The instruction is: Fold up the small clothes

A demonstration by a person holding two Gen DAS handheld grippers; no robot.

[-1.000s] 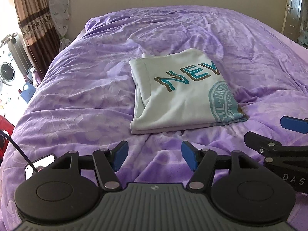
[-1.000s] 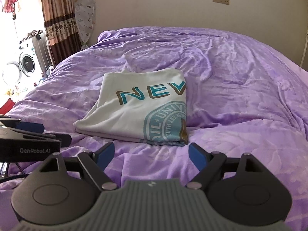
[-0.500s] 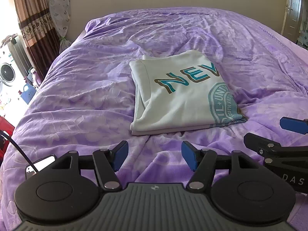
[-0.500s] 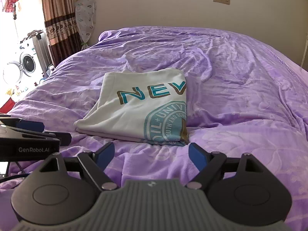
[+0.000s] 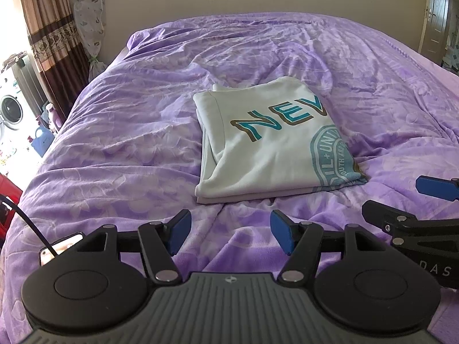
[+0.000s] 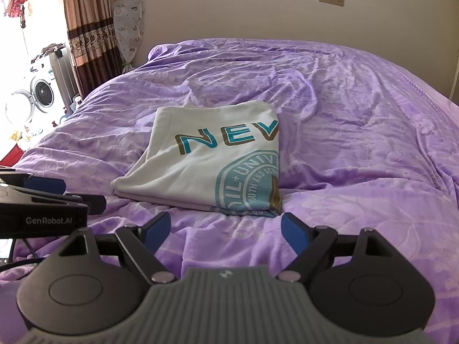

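A white T-shirt (image 5: 266, 143) with teal lettering and a round teal emblem lies folded into a rectangle on the purple bedspread (image 5: 129, 149). My left gripper (image 5: 231, 230) hovers just short of the shirt's near edge, open, with only bedspread between its blue pads. The right gripper's fingers (image 5: 401, 220) reach in from the right edge of the left wrist view. In the right wrist view the same shirt (image 6: 212, 166) lies ahead, and my right gripper (image 6: 225, 232) is open and empty near its front corner. The left gripper's fingers (image 6: 60, 193) show at the left.
A phone (image 5: 61, 248) with a black cable lies on the bedspread (image 6: 358, 143) by my left gripper. Left of the bed stand a brown curtain (image 6: 86, 37) and a washing machine (image 6: 37, 97). A door (image 5: 437, 14) is at the far right.
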